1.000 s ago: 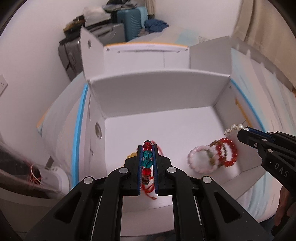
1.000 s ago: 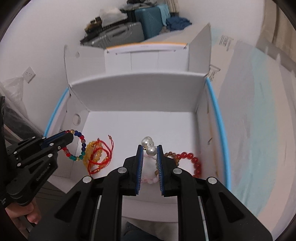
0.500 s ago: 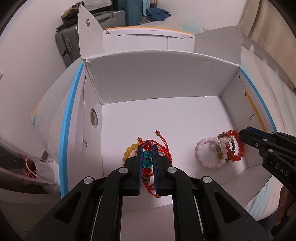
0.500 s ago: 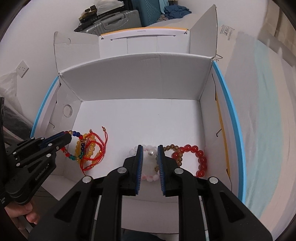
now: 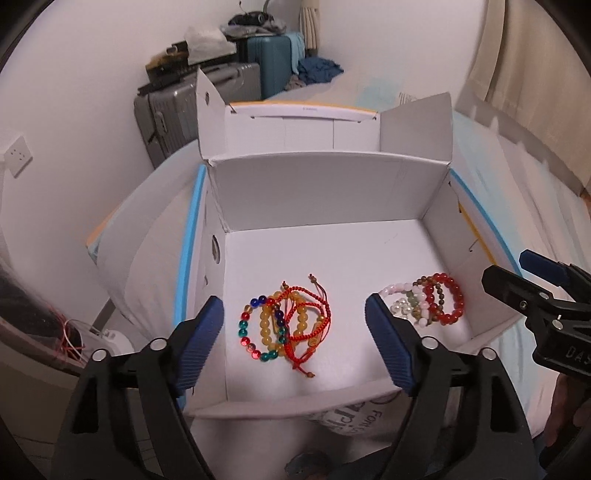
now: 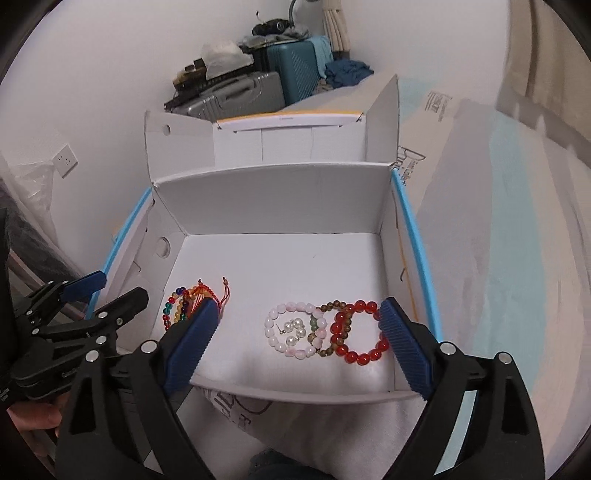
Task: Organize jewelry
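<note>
- Both tools have just been opening: the left tool [image 5: 293,332] has dropped its multicolour bracelet [image 5: 258,328], the right tool [image 6: 297,332] its pearl earrings [image 6: 293,330], into the box [image 5: 325,192].
- Both gape empty.
- Beads look light and slippery; pinch across the strand.

Glossy glass-like beads [image 5: 263,328], matt cardboard box [image 5: 325,192]

Suitcases: a grey hard-shell case [image 5: 168,107] stood beside a teal one [image 5: 275,61] against the far wall.
Clutter: bags and dark gear [image 6: 273,27] were piled on top of them.
Blue cloth: lay crumpled [image 5: 319,70] beside the teal case.
Wall socket: white [image 6: 65,159], on the left wall.
Curtain: beige [image 5: 517,55], hung at the right.
</note>
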### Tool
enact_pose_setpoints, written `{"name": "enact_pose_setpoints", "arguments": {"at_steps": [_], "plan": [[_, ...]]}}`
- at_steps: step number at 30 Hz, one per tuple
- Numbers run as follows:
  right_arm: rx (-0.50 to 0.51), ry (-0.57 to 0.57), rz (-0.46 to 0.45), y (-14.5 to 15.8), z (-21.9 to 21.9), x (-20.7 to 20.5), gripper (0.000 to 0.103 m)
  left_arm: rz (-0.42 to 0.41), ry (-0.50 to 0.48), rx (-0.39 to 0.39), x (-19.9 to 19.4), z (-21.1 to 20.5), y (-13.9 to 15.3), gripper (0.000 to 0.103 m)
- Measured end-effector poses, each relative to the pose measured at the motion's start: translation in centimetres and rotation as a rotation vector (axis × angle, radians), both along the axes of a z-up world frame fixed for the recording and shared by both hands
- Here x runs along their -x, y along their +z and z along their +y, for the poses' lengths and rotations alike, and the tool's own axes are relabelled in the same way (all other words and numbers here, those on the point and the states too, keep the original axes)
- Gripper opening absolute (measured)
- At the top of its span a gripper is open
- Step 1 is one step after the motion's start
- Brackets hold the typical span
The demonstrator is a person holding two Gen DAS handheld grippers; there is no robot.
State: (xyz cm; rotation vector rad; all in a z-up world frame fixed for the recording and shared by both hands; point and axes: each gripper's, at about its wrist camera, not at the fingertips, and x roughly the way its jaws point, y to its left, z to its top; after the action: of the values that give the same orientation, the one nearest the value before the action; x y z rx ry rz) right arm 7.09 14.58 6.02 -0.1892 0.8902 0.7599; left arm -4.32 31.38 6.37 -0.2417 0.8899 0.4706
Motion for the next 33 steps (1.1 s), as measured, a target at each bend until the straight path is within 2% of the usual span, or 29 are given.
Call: {"name": "enact_pose_setpoints", "arguments": {"at_steps": [4, 5, 7, 12, 24, 33], "plan": [[-0.012, -0.006, -0.019, 0.4, -1.1, 1.0, 0.091, -0.040, 0.005, -0.017, 1.4, -1.0, 0.5, 0.092], [-0.016, -0.005, -0.023, 0.4, -1.3, 1.1, 0.091, -0.044, 0.004, -0.028, 1.7, -1.3, 0.6, 0.098], [-0.025, -0.005, -0.034, 0.4, -1.7, 1.7, 0.091, -0.035, 0.005, -0.051, 2.1, -1.9, 0.5, 0.097], [-0.030, -0.007, -0.056, 0.3, -3.0, 3.2, 0.095, -0.052, 0.002, -0.033, 3.6, -2.8, 0.3, 0.097], [-0.028, -0.010, -0.078, -1.2, -5.1, 6.0, 0.095, -0.099, -0.001, -0.030, 6.8, -4.6, -0.1, 0.097], [-0.029, -0.027, -0.087, -2.0, -6.1, 7.0, 0.095, -0.084, -0.002, -0.020, 7.5, -5.4, -0.9, 0.097]]}}
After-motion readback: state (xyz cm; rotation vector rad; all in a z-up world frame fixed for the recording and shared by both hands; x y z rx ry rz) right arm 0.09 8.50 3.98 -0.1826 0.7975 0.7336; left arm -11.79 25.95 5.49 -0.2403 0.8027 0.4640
